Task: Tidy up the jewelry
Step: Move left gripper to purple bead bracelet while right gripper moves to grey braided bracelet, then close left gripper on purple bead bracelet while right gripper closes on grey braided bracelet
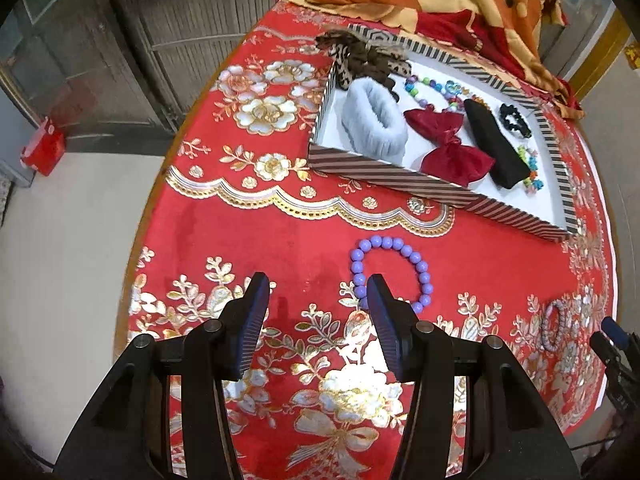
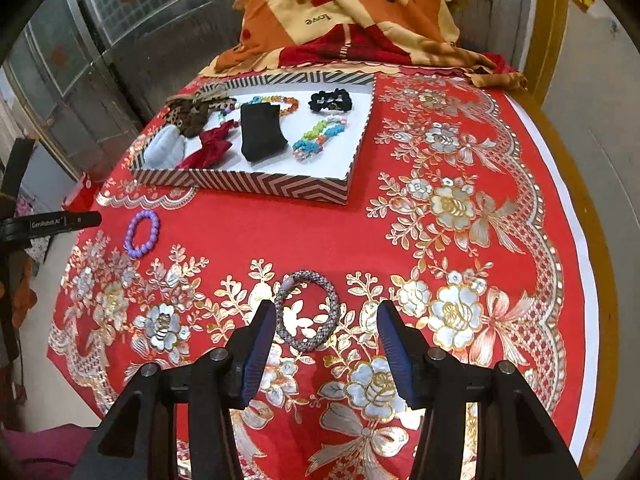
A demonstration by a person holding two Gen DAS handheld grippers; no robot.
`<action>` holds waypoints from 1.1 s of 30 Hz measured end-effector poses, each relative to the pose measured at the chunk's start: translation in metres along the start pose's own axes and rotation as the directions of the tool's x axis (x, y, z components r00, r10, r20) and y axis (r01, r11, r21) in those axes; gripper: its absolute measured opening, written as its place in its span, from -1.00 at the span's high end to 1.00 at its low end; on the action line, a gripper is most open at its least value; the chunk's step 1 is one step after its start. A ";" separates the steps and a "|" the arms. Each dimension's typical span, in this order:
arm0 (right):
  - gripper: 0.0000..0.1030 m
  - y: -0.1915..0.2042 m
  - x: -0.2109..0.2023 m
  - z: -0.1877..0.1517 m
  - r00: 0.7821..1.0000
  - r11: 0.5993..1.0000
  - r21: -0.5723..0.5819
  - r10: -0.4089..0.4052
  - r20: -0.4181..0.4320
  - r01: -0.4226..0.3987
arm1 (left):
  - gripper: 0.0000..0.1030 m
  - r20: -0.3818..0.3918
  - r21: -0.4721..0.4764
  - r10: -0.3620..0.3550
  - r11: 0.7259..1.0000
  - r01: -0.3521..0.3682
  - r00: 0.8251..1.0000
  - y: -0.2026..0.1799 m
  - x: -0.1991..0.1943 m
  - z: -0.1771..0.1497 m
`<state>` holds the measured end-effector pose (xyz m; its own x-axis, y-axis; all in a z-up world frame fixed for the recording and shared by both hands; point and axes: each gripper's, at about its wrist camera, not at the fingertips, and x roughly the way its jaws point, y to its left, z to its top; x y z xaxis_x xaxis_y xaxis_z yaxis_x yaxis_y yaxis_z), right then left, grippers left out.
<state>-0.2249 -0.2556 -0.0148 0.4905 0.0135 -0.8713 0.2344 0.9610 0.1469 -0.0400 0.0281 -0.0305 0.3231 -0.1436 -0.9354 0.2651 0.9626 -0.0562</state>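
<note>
— Where does the left gripper [image 1: 316,284] stand?

— Above the red tablecloth with gold and silver flowers [image 1: 248,224], its jaws spread apart and holding nothing. The purple round-bead bracelet [image 1: 390,270] lies flat on the cloth just ahead, and the gripper's right finger covers part of the loop's near edge.

— And the right gripper [image 2: 326,314]?

— Also spread wide and empty — the grey woven bangle [image 2: 308,312] lies on the cloth between its fingertips, nearer the left finger.

— The box?

— The shallow striped cardboard tray [image 2: 256,186] sits farther back, holding a grey fuzzy scrunchie [image 1: 374,120], a dark red satin bow [image 1: 448,144], a black cloth pouch [image 2: 260,132], a black scrunchie [image 2: 331,101] and colourful bead strands [image 2: 320,138].
</note>
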 end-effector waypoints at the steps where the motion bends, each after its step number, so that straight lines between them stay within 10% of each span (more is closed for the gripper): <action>1: 0.02 0.000 0.003 0.001 1.000 1.000 -0.004 0.000 -0.007 0.000 | 0.03 -0.006 -0.002 -0.001 1.000 0.001 1.000 -0.002 0.004 0.000; 28: 0.02 -0.012 0.055 -0.001 0.997 1.000 -0.010 0.006 -0.077 -0.006 | 0.02 -0.090 -0.015 0.095 0.995 -0.097 0.991 -0.016 0.054 -0.003; 33: 0.29 -0.008 0.061 -0.003 0.997 0.999 -0.046 -0.012 -0.071 0.008 | 0.22 -0.082 -0.020 0.074 0.997 -0.076 0.994 -0.018 0.055 -0.001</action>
<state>-0.1996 -0.2619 -0.0705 0.4266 0.0221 -0.9042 0.1998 0.9727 0.1180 -0.0280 0.0029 -0.0818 0.2661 -0.0522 -0.9625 0.2218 0.9751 0.0085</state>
